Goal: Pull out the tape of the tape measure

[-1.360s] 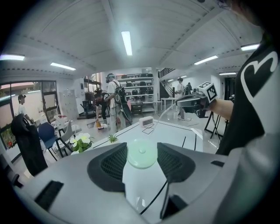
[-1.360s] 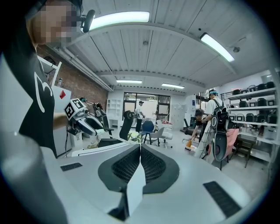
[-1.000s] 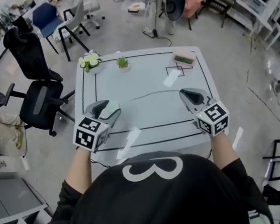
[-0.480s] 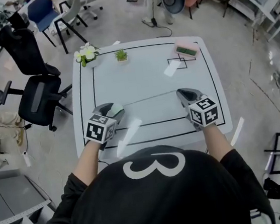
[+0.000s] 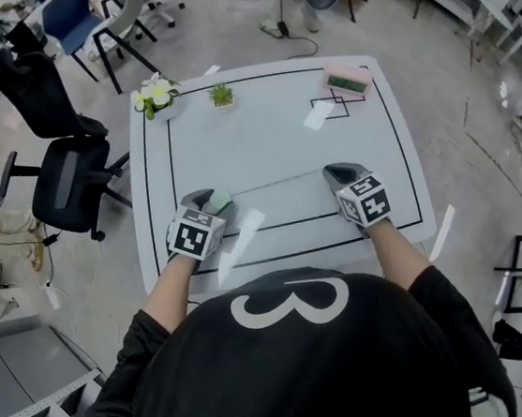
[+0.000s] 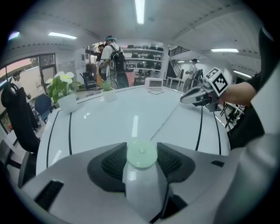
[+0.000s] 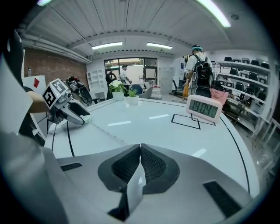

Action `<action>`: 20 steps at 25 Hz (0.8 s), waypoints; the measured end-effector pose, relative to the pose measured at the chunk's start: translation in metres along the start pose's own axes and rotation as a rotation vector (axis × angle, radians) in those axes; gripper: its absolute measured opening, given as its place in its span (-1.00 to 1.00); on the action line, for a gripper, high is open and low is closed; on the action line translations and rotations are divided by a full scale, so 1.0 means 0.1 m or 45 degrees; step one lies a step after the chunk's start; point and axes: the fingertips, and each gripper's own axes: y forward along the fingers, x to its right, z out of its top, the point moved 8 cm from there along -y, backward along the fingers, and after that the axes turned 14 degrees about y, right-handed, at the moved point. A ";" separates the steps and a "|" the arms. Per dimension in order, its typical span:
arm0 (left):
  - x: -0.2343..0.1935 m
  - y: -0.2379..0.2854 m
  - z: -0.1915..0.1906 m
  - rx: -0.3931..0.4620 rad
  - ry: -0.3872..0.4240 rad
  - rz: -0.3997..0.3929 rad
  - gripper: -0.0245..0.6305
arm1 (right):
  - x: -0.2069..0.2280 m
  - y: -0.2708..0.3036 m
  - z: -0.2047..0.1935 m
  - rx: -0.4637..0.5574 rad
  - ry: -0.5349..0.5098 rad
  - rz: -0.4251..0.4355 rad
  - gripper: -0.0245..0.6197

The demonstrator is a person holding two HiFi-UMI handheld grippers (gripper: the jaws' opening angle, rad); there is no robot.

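Pinching the tape [image 5: 277, 183] tight, the right tool [image 5: 342, 174] faces the left tool [image 5: 205, 200], which grips the tape measure [image 6: 141, 154]

bright ceiling strip lights [image 6: 139, 11], glare streaks on table [image 5: 272, 145], fisheye-warped dark edges

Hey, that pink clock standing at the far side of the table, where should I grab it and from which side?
On the clock, probably the top edge, pinching the front and back faces while coming down from above. It stands on its base with the display facing you and looks wide but shallow front to back, and nothing stands over it.
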 end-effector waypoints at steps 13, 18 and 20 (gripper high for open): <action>-0.02 0.06 -0.05 0.000 -0.024 -0.034 -0.25 | 0.02 0.09 -0.06 -0.092 0.005 -0.004 -0.85; -0.01 0.07 -0.05 0.008 -0.054 -0.072 -0.22 | 0.06 0.08 -0.04 -0.069 0.085 -0.009 -0.80; -0.02 0.06 -0.05 0.018 -0.071 -0.077 -0.03 | 0.05 0.05 -0.02 -0.064 0.096 -0.004 -0.68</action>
